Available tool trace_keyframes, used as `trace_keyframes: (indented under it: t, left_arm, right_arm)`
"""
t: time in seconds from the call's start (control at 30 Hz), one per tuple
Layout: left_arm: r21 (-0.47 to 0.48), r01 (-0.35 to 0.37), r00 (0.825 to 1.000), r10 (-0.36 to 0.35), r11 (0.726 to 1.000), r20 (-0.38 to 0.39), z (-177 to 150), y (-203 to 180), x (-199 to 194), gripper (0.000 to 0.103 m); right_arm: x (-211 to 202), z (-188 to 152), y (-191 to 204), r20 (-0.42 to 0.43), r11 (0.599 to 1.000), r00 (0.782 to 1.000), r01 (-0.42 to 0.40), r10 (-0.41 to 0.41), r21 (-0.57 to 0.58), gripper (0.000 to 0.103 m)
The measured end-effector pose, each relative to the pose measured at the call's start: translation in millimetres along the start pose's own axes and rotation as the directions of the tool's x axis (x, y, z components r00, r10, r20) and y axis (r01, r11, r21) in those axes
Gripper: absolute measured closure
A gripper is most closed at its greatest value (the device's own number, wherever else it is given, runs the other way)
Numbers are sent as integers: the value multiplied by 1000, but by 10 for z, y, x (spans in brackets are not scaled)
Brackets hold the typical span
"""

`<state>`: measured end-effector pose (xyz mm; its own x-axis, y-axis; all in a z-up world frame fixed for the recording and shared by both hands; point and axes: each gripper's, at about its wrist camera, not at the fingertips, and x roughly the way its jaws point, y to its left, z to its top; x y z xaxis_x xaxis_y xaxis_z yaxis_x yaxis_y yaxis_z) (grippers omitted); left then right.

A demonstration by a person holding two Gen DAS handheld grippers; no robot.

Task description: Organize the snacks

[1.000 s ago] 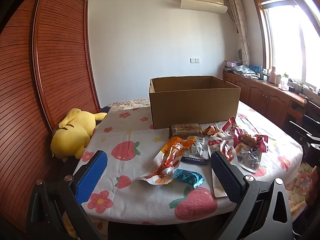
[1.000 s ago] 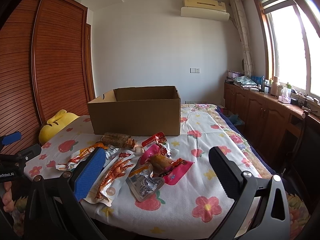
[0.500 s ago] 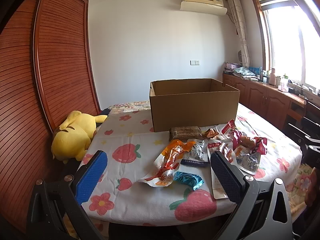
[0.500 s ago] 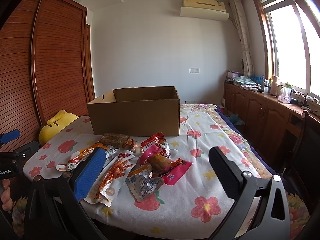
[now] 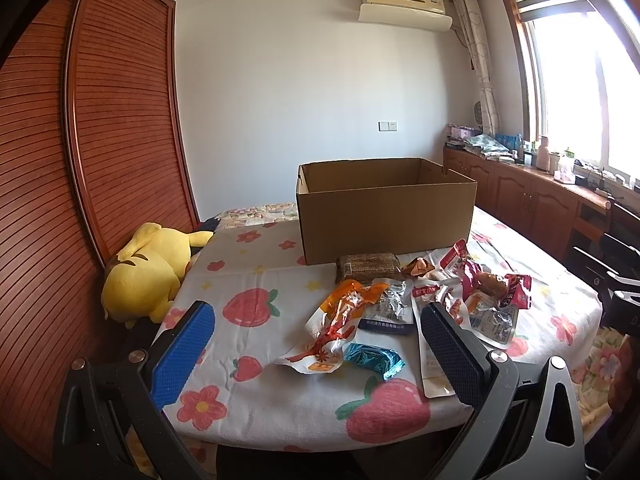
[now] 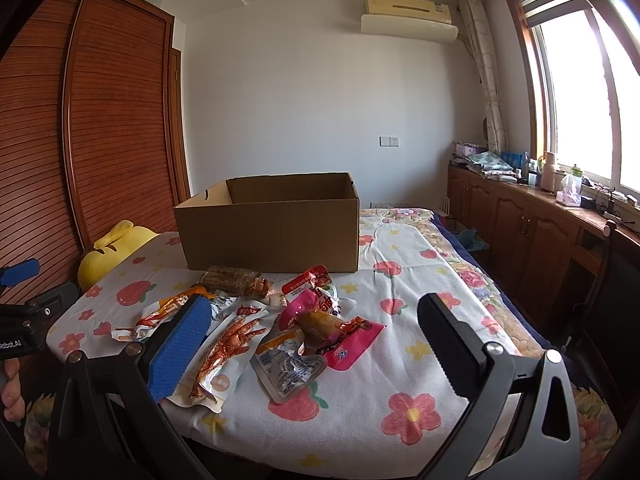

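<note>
An open brown cardboard box [image 5: 384,216] stands on the flowered tablecloth; it also shows in the right wrist view [image 6: 272,224]. Several snack packets lie in front of it: a brown biscuit pack [image 5: 368,266], an orange packet [image 5: 340,320], a teal wrapper [image 5: 374,360], red and pink packets [image 5: 492,284]. In the right wrist view I see a chicken-feet packet [image 6: 228,348], a silver pouch [image 6: 288,364] and a pink packet [image 6: 344,340]. My left gripper [image 5: 316,344] is open and empty, held before the table's near edge. My right gripper [image 6: 316,340] is open and empty, likewise short of the snacks.
A yellow plush toy [image 5: 148,272] lies at the table's left edge beside a wooden slatted wardrobe [image 5: 80,160]. Wooden cabinets [image 6: 532,232] with clutter run under the window on the right. A dark chair [image 6: 608,280] stands at the right.
Both grippers have stayed open. The left wrist view has shifted slightly, with the box and snacks sitting a little lower in frame. The right view is nearly unchanged.
</note>
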<state>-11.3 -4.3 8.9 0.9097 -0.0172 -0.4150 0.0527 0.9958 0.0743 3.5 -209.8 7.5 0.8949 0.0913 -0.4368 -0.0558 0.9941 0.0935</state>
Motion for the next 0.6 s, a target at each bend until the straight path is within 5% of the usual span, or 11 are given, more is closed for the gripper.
trace_keyframes:
  t: [0.6]
  left_arm:
    - [1, 3, 1000, -3, 1000, 2, -7, -20, -28, 0]
  right_arm:
    - [-13, 3, -21, -1, 1000, 1000, 7, -7, -4, 0]
